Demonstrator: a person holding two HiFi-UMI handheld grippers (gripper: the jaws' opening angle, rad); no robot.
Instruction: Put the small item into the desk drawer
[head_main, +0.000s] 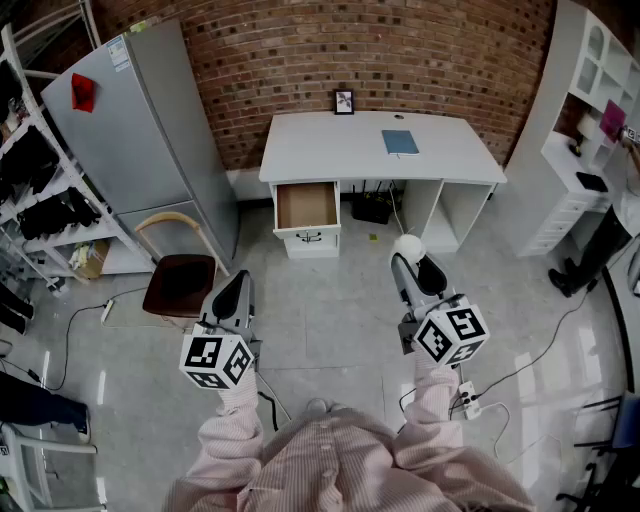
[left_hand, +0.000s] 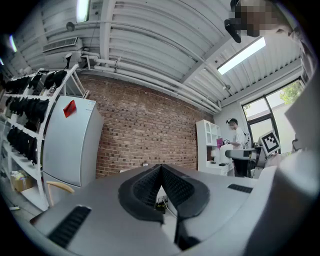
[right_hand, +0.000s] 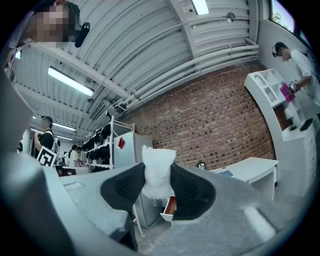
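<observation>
**A:** What did the right gripper (right_hand: 157, 184) have hold of?

**B:** Its two dark ribbed pads were clamped on the small white item (right_hand: 158, 171), a soft, crumpled-looking lump that stuck up above the jaws.

**A:** And the left gripper (left_hand: 161, 186)?

**B:** Its jaws were together at the tips, with nothing between them. It was held out beside the right one, both in front of the person over the grey floor (head_main: 330, 330).

**A:** How did the item lie to the drawer?

**B:** Well apart from it. The drawer (head_main: 307, 206) stood pulled out under the left end of the white desk (head_main: 330, 148), its brown inside showing. The item was up in the air in the right gripper's grip, on the near side of the desk and to the right of the drawer in the head view.

**A:** Was anything on the desk?

**B:** A blue book (head_main: 401, 142) lay flat on the right half. A small framed picture (head_main: 344, 101) stood at the back edge against the brick wall (head_main: 420, 50).

**A:** And further out?

**B:** A grey fridge (head_main: 150, 130) stood left of the desk. A chair with a dark seat (head_main: 180, 283) was in front of it, near the left gripper. A rack of dark things (head_main: 40, 195) ran along the far left. On the right was a white shelf unit (head_main: 575, 110) with a person (head_main: 600, 240) beside it. A white power strip (head_main: 467, 400) lay on the floor near the right sleeve.
</observation>
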